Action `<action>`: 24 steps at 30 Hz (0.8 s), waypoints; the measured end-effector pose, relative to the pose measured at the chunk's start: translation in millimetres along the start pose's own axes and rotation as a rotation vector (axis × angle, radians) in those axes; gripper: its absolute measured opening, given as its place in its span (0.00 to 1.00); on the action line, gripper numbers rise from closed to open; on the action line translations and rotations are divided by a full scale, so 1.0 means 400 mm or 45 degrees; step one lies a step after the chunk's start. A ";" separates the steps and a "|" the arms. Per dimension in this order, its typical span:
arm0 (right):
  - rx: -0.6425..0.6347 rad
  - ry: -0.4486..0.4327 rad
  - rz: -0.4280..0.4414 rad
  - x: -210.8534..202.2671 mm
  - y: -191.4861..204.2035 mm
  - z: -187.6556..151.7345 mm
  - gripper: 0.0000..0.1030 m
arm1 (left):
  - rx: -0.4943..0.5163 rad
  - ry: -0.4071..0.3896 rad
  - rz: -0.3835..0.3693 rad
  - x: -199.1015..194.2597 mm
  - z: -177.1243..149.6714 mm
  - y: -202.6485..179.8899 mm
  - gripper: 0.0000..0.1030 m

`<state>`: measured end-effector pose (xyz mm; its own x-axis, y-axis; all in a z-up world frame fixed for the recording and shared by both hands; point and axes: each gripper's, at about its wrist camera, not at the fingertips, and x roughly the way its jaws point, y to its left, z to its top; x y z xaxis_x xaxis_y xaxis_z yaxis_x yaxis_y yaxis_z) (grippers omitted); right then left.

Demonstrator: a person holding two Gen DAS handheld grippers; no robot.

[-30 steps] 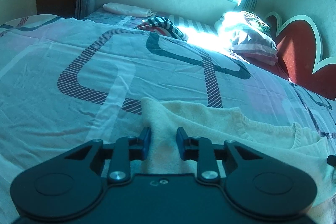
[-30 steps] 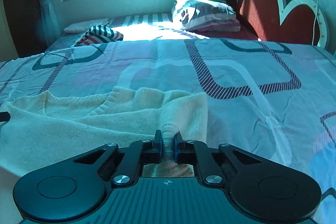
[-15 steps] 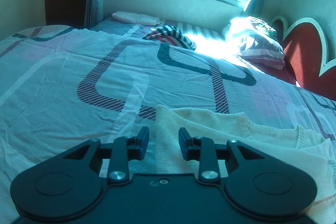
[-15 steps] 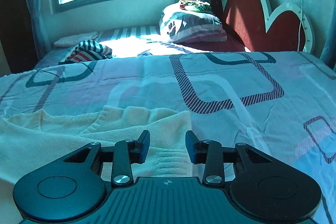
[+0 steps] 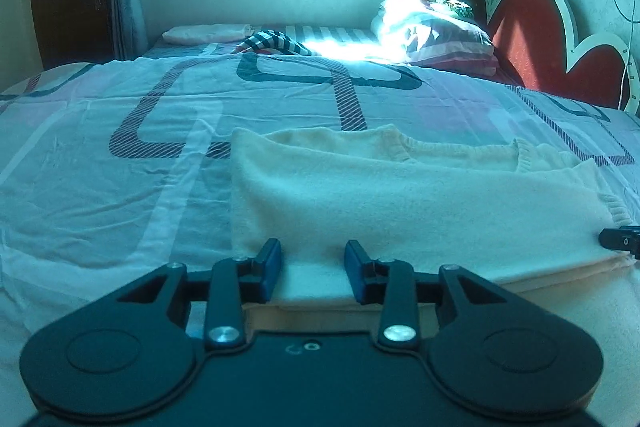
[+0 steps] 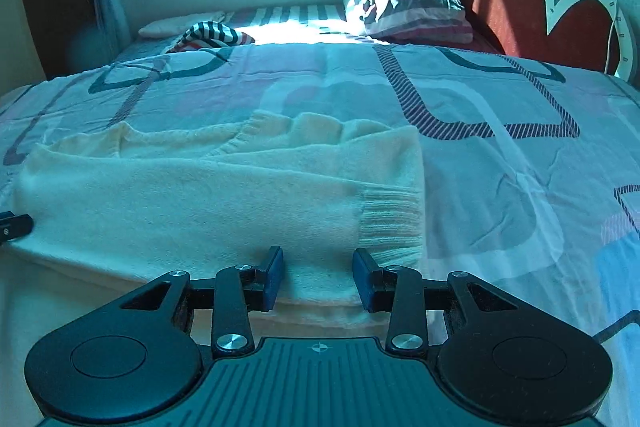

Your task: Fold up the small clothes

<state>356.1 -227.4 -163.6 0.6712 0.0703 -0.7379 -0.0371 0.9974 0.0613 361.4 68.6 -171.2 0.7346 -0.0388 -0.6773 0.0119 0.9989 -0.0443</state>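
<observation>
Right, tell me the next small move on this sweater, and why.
Probably draw both grippers back off the cream sweater. The left gripper has just been opening; both it and the right gripper now stand open, pads clear of the folded near edge lying flat on the bedsheet.

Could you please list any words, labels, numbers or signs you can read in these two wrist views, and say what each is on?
There is no readable text.
Left gripper: a small embossed mark on its body, too blurred to read.
Right gripper: a small crosshair symbol on its body, no letters.
Cream sweater and patterned bedsheet: no writing visible.

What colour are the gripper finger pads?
Blue pads, clearest in the right wrist view.
</observation>
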 end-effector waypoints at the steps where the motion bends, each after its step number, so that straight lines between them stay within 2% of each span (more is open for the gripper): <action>1: 0.009 0.003 -0.009 -0.005 -0.003 0.002 0.36 | -0.013 0.009 0.000 -0.002 0.004 0.003 0.35; 6: -0.001 -0.022 0.021 -0.049 0.021 -0.004 0.36 | -0.027 0.032 0.026 -0.022 0.017 -0.011 0.33; 10: -0.007 0.018 -0.015 -0.028 0.022 -0.022 0.36 | -0.006 0.030 0.022 -0.038 0.011 -0.031 0.39; 13: 0.019 0.023 -0.024 -0.043 0.018 -0.010 0.36 | -0.007 0.057 0.037 -0.031 0.005 -0.024 0.39; 19: 0.030 -0.006 0.083 -0.114 0.047 -0.014 0.36 | -0.038 0.041 0.019 -0.080 0.021 -0.038 0.41; 24: -0.011 0.003 0.165 -0.138 0.108 -0.033 0.36 | -0.007 0.032 -0.046 -0.116 0.016 -0.107 0.48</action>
<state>307.9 -188.1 -129.1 0.6588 0.1986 -0.7257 -0.1300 0.9801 0.1502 331.2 27.8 -133.0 0.7164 -0.0759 -0.6936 0.0347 0.9967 -0.0731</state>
